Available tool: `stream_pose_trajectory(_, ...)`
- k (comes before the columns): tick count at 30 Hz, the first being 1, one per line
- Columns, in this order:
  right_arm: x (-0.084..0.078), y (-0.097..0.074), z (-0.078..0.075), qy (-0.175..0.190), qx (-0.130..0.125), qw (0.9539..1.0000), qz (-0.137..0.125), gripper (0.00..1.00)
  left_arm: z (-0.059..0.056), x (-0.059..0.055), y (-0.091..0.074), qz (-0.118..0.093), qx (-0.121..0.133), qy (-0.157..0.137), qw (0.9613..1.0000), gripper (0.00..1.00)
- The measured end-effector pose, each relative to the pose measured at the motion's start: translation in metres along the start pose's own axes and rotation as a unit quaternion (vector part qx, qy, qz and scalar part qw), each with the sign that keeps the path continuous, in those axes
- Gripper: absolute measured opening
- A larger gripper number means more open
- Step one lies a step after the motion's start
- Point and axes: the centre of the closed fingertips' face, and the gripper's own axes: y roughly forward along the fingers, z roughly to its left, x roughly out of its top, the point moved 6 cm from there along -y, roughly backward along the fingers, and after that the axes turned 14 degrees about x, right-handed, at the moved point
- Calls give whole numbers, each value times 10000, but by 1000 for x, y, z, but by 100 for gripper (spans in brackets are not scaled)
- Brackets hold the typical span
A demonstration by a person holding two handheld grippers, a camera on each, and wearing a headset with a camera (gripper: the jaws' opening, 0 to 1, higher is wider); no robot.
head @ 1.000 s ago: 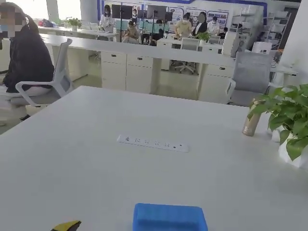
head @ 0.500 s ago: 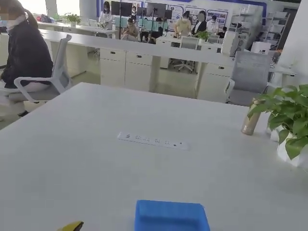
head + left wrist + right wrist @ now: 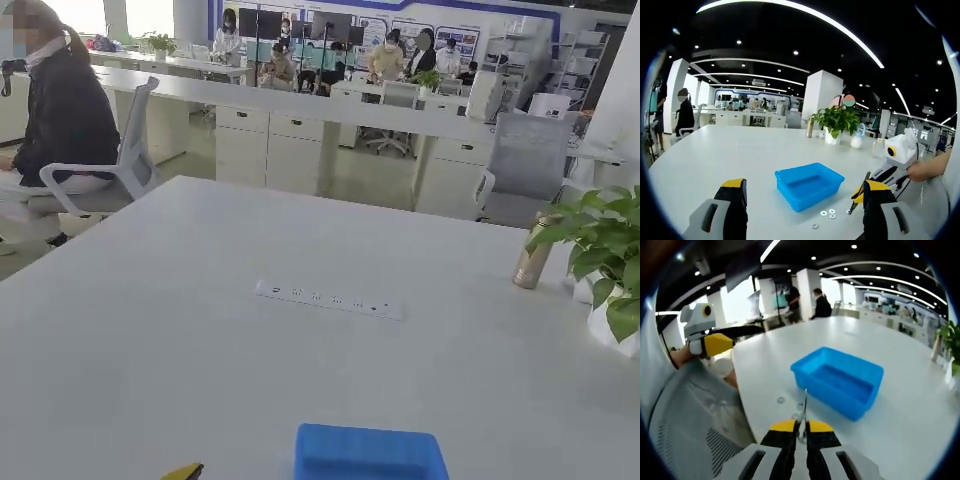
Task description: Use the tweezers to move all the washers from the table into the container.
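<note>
1. Head view: white table (image 3: 150, 330) with the blue container (image 3: 370, 455) at its near edge, about centre
2. Yellow tip of a gripper (image 3: 183, 471) pokes in at the near edge, just left of the container; which side it belongs to cannot be told from this view
3. Farther out on the table: white power strip (image 3: 330, 299) mid-table; metal bottle (image 3: 535, 262) and potted plant (image 3: 605, 235) at the far right
4. Person (image 3: 65, 110) seated on an office chair (image 3: 120, 170) beyond the table's far left corner
5. Left gripper view: left gripper (image 3: 803, 185) released, jaws wide apart with nothing between them; the container sits ahead of it, framed by the two jaws
6. Washers (image 3: 828, 214): three small rings clustered on the table just beside the container's near corner, a fourth a little nearer; all lie on the table top, outside the container
7. Right gripper view: right gripper (image 3: 800, 426) clenched on the tweezers (image 3: 804, 407), jaws almost together around the thin shaft
8. Tweezer tips point forward and down toward the table, near the washers and short of the container's near wall; contact with the table cannot be told
9. Left gripper view again: the right gripper comes in from the right, held by a hand (image 3: 924, 170), tweezers angled down toward the washer cluster
</note>
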Motion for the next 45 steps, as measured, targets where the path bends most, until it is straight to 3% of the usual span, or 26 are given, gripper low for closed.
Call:
stream_pose_trajectory(3, 0, 1, 0, 30, 5, 10000, -10, 3, 1, -6, 1, 226, 62, 161, 9996, 99)
stream_pose_trajectory(8, 1, 4, 0, -3, 16, 10000, -26, 3, 2, -5, 1, 169, 217, 574, 9980, 99)
stream_pose_trajectory(15, -1, 1, -7, 381, -48, 9990, -224, 3, 7, -5, 1, 116, 300, 496, 9982, 98)
stream_pose_trajectory(20, 0, -3, -10, 373, -178, 9988, -277, 3, 8, -7, 3, 189, 310, 471, 9982, 96)
stream_pose_trajectory(26, 7, -11, -18, 653, -231, 9950, -715, 3, 8, -5, 4, 140, 269, 280, 9991, 97)
stream_pose_trajectory(33, 37, -26, -23, 722, -270, 9908, -1113, 3, 2, -7, 5, 194, 104, 257, 9994, 97)
stream_pose_trajectory(39, 63, -29, -34, 418, -325, 9928, -1078, 3, 0, -8, 5, 220, 13, 286, 9993, 96)
stream_pose_trajectory(45, 73, -24, -54, 309, -412, 9943, -933, 3, 1, -10, 5, 273, 12, 233, 9994, 95)
